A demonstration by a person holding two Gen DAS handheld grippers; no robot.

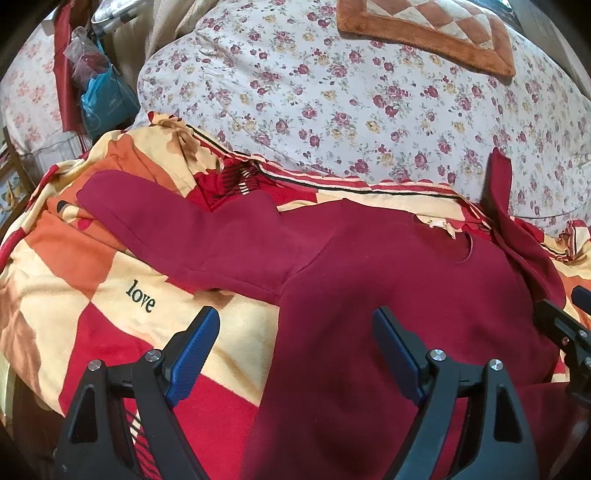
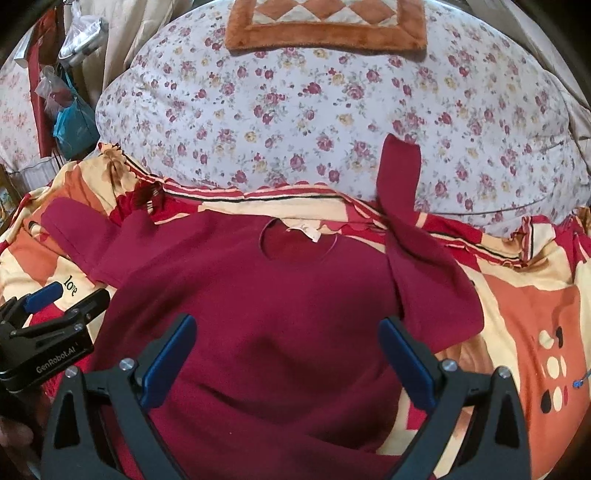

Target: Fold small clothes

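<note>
A: Where do the claws stand?
B: Nearest, the left claw (image 1: 295,350) hangs spread wide over the shirt's left side, holding nothing. The right claw (image 2: 288,354) is spread too, empty, above the shirt's chest.
A: And the shirt?
B: The dark red shirt (image 2: 258,295) lies flat, collar away, on the patchwork blanket (image 1: 74,266) covering the bed. One sleeve points left of the collar; the other reaches past it onto the floral quilt (image 2: 295,110). Beyond the quilt lies a brown mat (image 2: 325,33).
</note>
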